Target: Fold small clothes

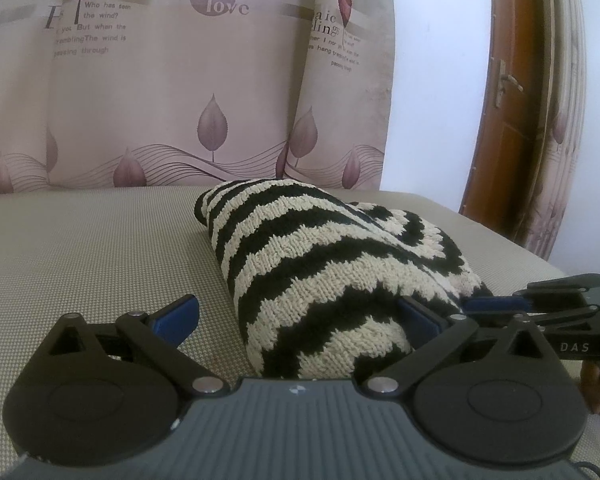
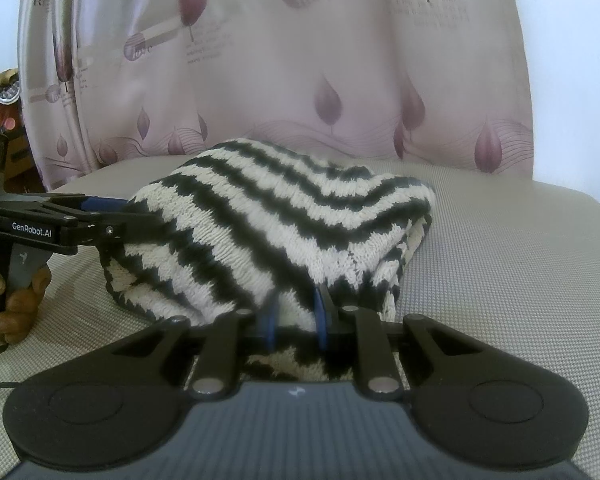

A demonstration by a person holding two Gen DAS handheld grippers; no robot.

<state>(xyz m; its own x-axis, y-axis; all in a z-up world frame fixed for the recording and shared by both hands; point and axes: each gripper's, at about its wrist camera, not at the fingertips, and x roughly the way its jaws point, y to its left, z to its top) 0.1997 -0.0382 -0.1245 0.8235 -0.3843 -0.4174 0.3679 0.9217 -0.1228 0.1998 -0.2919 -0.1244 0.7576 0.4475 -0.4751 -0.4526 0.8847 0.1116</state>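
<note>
Showing one striped knit (image 1: 324, 264), two claws.

The bunched black-and-cream zigzag knit garment (image 1: 324, 264) fills the middle of the beige woven-covered bench (image 1: 80, 248). To its left in the left wrist view the bench lies bare up to the pale leaf-printed curtain (image 1: 160, 92) closing the far edge. In the right wrist view, bare bench runs right of the garment.
</note>
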